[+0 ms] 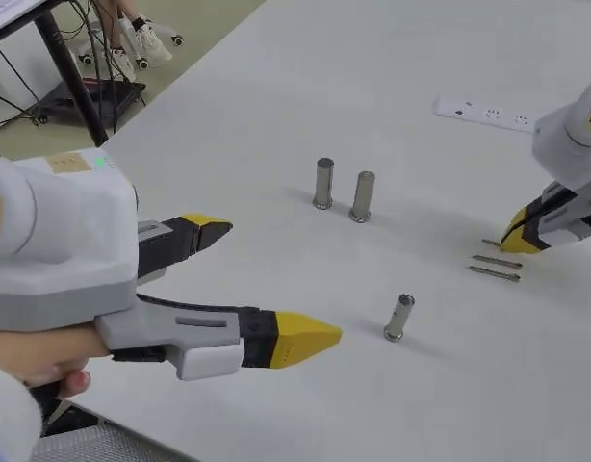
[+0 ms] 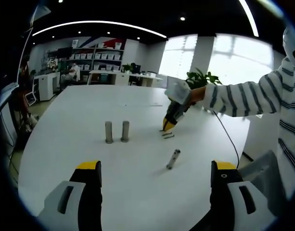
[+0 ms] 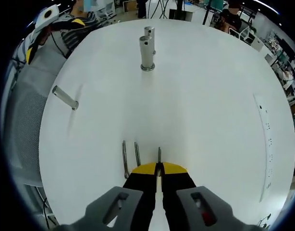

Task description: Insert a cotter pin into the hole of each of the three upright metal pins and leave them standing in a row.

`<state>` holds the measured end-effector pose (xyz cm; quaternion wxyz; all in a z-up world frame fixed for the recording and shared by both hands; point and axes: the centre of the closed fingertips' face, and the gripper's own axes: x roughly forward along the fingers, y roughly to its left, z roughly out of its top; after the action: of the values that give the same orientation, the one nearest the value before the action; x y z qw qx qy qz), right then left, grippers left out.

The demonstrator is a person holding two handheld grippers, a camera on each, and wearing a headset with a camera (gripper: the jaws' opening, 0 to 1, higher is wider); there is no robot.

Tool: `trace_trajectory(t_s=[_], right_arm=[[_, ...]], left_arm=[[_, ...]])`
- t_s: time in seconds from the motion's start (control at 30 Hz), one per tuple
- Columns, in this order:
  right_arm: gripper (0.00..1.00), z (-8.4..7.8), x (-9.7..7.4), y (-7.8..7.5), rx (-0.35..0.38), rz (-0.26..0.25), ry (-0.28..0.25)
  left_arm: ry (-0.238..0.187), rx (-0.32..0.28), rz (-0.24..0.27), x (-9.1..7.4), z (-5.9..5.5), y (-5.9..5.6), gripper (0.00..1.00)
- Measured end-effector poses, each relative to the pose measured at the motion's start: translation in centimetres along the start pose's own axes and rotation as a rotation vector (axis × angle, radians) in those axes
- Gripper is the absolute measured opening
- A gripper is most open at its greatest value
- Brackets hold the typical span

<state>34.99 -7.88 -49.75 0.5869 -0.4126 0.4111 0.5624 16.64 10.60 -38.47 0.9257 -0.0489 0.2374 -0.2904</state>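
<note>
My right gripper (image 3: 158, 169) has its jaws pressed together on the near end of one cotter pin (image 3: 159, 154). The pin's thin shaft sticks straight out in line with the jaws and lies low over the desk (image 1: 276, 96). The other two cotter pins (image 3: 130, 156) lie flat just to one side of it, roughly parallel and not touching the jaws. Looking along that line from the right gripper view, the pair of metal pins (image 3: 147, 50) stands upright well ahead, one almost hidden behind the other, so the gripped pin already points roughly at them. I judge that what matters next is height and angle: the shaft has to stay level and rise to the cross hole near a pin's top, and I cannot read from here which way that hole faces. The third metal pin (image 1: 399, 318) seems to stand on its flange away from the pair and closer to me. My left gripper (image 1: 262, 284) is nearest to it and hangs with its jaws wide apart and holding nothing, well placed to steady a pin.
</note>
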Motion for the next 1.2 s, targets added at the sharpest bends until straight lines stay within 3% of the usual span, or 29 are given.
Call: trace_trajectory(t_s=[0.27, 0.57, 0.7, 0.77, 0.8, 0.97, 1.2], right_arm=[[0.0, -0.1, 0.2, -0.3, -0.044, 0.028, 0.05], [0.0, 0.0, 0.1, -0.4, 0.035, 0.011, -0.004], [0.0, 0.1, 0.2, -0.4, 0.022, -0.007, 0.023], [0.0, 0.1, 0.2, -0.4, 0.067, -0.017, 0.047], [0.0, 0.0, 0.2, -0.4, 0.037, -0.02, 0.053], [0.0, 0.2, 0.2, 0.2, 0.028, 0.0, 0.06], [0.0, 0.4, -1.2, 0.8, -0.036, -0.055, 0.038]], left_arm=[[0.009, -0.005, -0.003, 0.1, -0.1, -0.1, 0.93], [0.013, -0.006, -0.008, 0.2, -0.2, -0.3, 0.93], [0.008, -0.005, -0.007, 0.3, -0.2, -0.5, 0.92], [0.01, 0.0, -0.008, 0.3, -0.3, -0.6, 0.92], [0.012, 0.003, -0.01, 0.4, -0.3, -0.7, 0.92], [0.021, 0.004, -0.023, 0.6, -0.5, -1.2, 0.92], [0.033, 0.031, -0.052, 1.2, -0.5, -2.2, 0.92]])
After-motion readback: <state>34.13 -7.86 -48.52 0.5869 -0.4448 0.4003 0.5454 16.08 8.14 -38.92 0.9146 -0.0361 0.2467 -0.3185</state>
